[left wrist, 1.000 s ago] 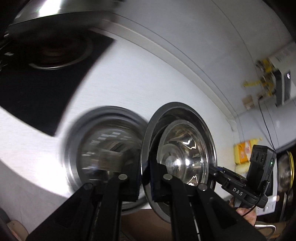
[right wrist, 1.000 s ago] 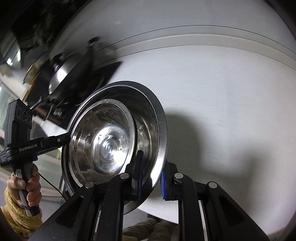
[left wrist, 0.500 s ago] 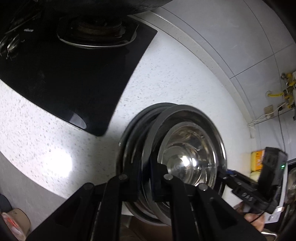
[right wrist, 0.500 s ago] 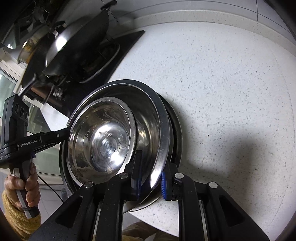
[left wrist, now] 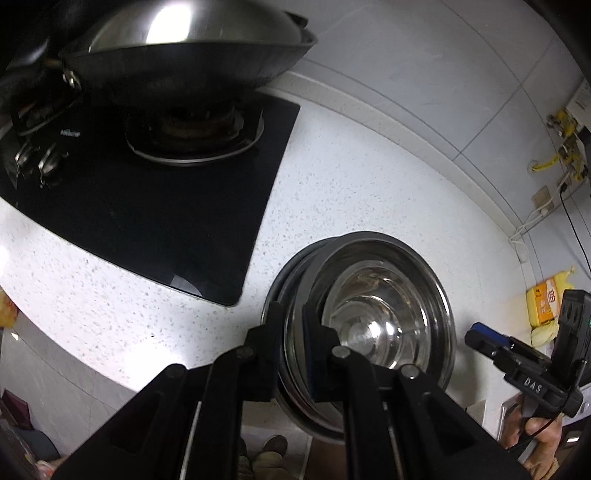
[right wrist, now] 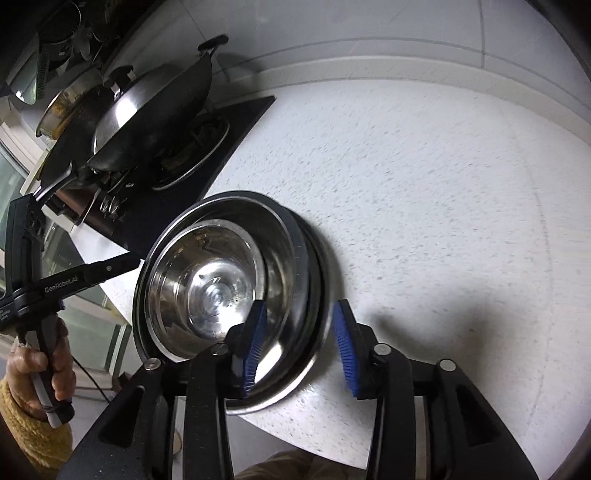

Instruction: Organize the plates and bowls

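Left wrist view, left to right. Black glass hob (left wrist: 177,206) occupies the upper left; its far-left edge is cut off by the lens rim, and the control knobs (left wrist: 37,162) are dim and hard to read. A wok (left wrist: 192,62) with a steel lid (left wrist: 192,29) sits on the burner; its contents are hidden by the lid.

On the speckled white counter (left wrist: 369,192), just right of the hob, sits the stack of steel bowls (left wrist: 380,314): a smaller bowl nested inside a wider one, over further rims below. How many lie beneath cannot be counted. The inner bowl holds nothing visible.

The left gripper (left wrist: 291,332) straddles the stack's near-left rim; its jaws are opening, only slightly apart. Whether the pads still press on the rim cannot be told.

Far right: the right gripper's blue-padded tips (left wrist: 487,334) show, held by a hand (left wrist: 532,439) partly cut off by the frame edge.

Right wrist view, left to right. A hand (right wrist: 40,373) in a mustard cuff holds the left gripper's handle. The stack (right wrist: 221,280) overhangs the counter's front edge. The right gripper (right wrist: 299,347) is opening, one blue pad inside the rim, the other clear outside it; the rim stands between them, ungripped. The counter is motion-blurred here.
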Tool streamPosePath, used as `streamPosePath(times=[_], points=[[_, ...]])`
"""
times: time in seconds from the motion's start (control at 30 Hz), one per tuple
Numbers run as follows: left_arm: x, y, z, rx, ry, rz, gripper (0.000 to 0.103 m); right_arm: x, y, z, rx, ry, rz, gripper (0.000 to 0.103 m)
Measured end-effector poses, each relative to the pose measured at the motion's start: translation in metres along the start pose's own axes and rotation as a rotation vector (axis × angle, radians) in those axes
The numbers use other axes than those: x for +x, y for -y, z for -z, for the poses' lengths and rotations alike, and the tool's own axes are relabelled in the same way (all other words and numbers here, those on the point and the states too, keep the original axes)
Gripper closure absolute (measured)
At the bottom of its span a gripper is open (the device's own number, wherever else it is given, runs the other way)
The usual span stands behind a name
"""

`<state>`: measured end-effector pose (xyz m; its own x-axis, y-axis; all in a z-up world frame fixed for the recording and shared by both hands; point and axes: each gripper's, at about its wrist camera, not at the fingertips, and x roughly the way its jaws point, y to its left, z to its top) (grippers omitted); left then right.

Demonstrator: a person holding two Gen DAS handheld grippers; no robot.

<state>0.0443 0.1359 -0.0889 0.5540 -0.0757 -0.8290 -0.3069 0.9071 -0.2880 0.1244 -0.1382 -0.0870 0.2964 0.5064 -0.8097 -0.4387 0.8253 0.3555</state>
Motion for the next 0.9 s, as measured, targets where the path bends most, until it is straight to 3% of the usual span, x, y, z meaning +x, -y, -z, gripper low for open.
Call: streamPosePath(times=[0.3,0.4,0.67,0.9], points=[[-0.031,0.022,0.010,0.105,0.089,-0.035,0.093,-0.043,0.007,0.017,0.047,0.112,0.118,0.067],[-0.038,0.035,0.014,0.150,0.110,-0.043,0.093,-0.058,0.012,0.026,0.070,0.134,0.159,0.060],[-0.056,0.070,0.040,0.282,0.139,0.061,0.093,-0.095,0.020,0.054,0.116,0.176,0.283,0.052],[-0.060,0.089,0.057,0.298,0.136,0.095,0.093,-0.117,0.024,0.078,0.122,0.201,0.389,0.040]])
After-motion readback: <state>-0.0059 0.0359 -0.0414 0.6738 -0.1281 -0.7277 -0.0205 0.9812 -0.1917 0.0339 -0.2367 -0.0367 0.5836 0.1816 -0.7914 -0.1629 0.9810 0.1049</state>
